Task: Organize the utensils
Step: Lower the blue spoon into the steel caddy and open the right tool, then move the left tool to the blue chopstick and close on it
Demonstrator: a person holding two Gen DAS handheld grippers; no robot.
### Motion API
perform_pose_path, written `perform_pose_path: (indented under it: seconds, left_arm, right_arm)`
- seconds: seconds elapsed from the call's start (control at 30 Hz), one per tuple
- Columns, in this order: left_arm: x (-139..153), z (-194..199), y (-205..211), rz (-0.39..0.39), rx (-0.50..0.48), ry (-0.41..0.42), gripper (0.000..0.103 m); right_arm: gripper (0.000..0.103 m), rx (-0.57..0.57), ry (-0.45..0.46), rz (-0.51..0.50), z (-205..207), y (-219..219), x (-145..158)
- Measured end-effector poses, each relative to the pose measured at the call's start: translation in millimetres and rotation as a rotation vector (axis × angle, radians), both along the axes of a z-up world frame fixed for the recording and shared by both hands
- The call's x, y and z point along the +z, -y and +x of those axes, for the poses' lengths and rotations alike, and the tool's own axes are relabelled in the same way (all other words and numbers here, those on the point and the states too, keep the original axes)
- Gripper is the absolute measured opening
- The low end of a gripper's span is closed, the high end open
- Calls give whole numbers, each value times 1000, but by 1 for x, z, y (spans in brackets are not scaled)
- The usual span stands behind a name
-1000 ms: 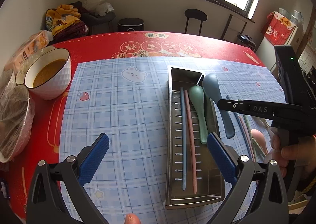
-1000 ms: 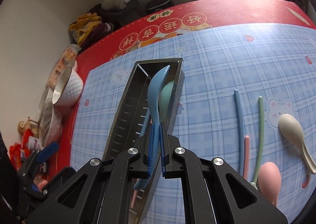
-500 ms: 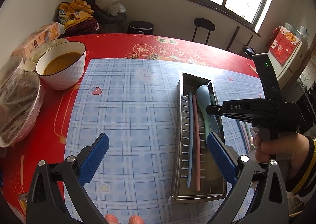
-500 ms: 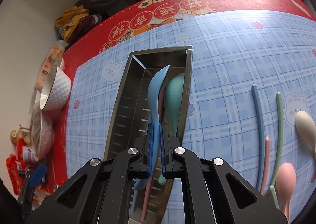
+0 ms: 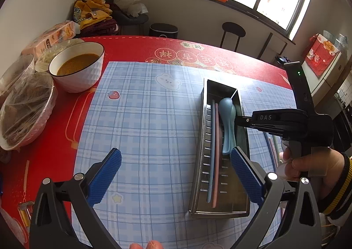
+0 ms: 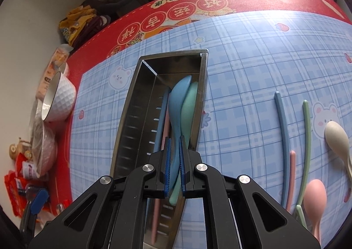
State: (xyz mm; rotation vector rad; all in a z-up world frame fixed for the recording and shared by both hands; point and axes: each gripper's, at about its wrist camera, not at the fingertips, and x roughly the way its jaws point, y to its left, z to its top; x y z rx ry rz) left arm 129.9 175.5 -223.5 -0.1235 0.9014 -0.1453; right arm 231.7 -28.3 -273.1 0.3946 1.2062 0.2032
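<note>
A steel utensil tray (image 5: 243, 183) (image 6: 132, 108) lies on the blue checked mat. In it lie a blue chopstick (image 5: 211, 150), a pink chopstick (image 5: 216, 150) and a green spoon (image 6: 189, 108). My right gripper (image 6: 175, 161) (image 5: 238, 120) reaches into the tray, its pads slightly parted around the handle of a blue spoon (image 6: 179, 104) (image 5: 226, 117) that lies on the green spoon. My left gripper (image 5: 173, 174) is open and empty above the mat, left of the tray.
Right of the tray lie a blue chopstick (image 6: 282, 137), a pink chopstick (image 6: 290, 174), a green chopstick (image 6: 307, 139), a beige spoon (image 6: 336, 139) and a pink spoon (image 6: 314, 198). A bowl of soup (image 5: 77, 66) and wrapped dishes (image 5: 24, 106) stand left.
My right gripper has lowered the blue spoon into the tray onto the green spoon, and its pads have loosened a little. My left gripper has drifted back and left.
</note>
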Motion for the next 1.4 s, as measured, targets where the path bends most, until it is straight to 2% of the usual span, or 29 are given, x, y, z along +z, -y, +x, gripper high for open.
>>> perform_pose_path:
  seconds: [0.1,0.27,0.5,0.73,1.0,1.07,1.13,1.3,1.33,1.4]
  left_arm:
    - [5,-4,7,5,5,12,97]
    - [13,-12,25,15,17,32,97]
    - [29,-33,73,17,15,51,97]
    - [25,-59,139,21,-2,12,97]
    - [-1,-84,198,91,32,-37,97]
    - [-8,-85,208,97,33,-59,91]
    - [-17,-86,218,81,12,-91,70]
    - [-43,-86,236,12,-15,-168,35]
    - [-47,-85,240,9,-13,-176,24]
    - [-53,-81,244,24,-4,-189,9]
  right_arm:
    - [8,-3,36,8,-10,9,10]
    - [8,13,157,-21,-42,33,33]
    - [8,90,313,-58,-99,92,57]
    - [8,114,371,-61,-144,165,59]
    - [8,90,338,-49,-166,229,44]
    - [8,80,337,-43,-168,243,43]
    - [8,74,336,-38,-170,255,40]
    - [8,66,317,-26,-175,279,30]
    - [8,60,312,-23,-174,283,29]
    - [8,46,298,-15,-173,292,24]
